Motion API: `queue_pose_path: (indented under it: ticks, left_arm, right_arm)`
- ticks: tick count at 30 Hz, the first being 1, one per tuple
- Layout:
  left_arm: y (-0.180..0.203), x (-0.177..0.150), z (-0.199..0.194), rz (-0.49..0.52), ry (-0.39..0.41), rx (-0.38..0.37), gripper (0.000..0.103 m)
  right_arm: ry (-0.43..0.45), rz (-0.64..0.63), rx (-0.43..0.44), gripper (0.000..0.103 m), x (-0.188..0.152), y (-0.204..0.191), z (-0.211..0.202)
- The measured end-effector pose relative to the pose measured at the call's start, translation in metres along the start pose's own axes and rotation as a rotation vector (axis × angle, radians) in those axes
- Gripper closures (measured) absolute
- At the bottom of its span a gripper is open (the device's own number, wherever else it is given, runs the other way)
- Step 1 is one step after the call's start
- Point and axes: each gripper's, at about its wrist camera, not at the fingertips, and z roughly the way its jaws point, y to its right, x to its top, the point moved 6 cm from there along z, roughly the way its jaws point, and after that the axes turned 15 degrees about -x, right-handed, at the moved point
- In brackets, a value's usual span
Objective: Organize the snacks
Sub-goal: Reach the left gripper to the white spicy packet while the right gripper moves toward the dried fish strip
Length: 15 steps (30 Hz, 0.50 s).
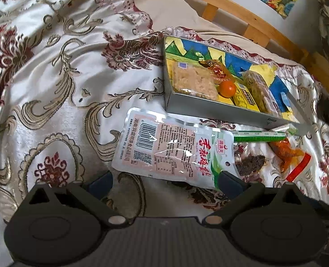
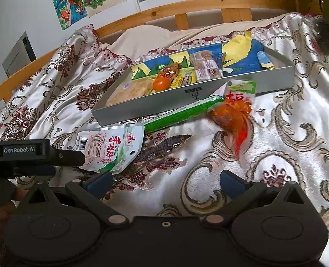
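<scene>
Left gripper (image 1: 165,179) spread wide right at the pouch (image 1: 175,148), lined up to grab; right gripper (image 2: 165,179) also wide, empty (waiting); tray (image 2: 164,106) just beyond w/ snacks inside

Green stick pack (image 1: 260,136): far end hidden behind the silver tray (image 1: 209,109).
Dark snack (image 2: 162,144): partly under the white pouch (image 2: 111,149).
Pouch print: too small to read.
</scene>
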Motion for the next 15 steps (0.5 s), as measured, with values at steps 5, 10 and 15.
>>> queue_pose_path:
  ticks: [5, 10, 15]
  left_arm:
    - [0.0, 0.006, -0.012, 0.023, 0.019, 0.021, 0.001]
    - [-0.002, 0.022, -0.019, 0.167, 0.019, 0.094, 0.0]
    - [-0.003, 0.038, -0.007, 0.331, -0.053, 0.033, 0.0]
  right_arm:
    - [-0.011, -0.006, -0.003, 0.001, 0.003, -0.002, 0.006]
    - [-0.03, 0.0, 0.008, 0.006, 0.007, -0.002, 0.012]
    - [-0.039, 0.028, 0.017, 0.018, 0.013, 0.001, 0.02]
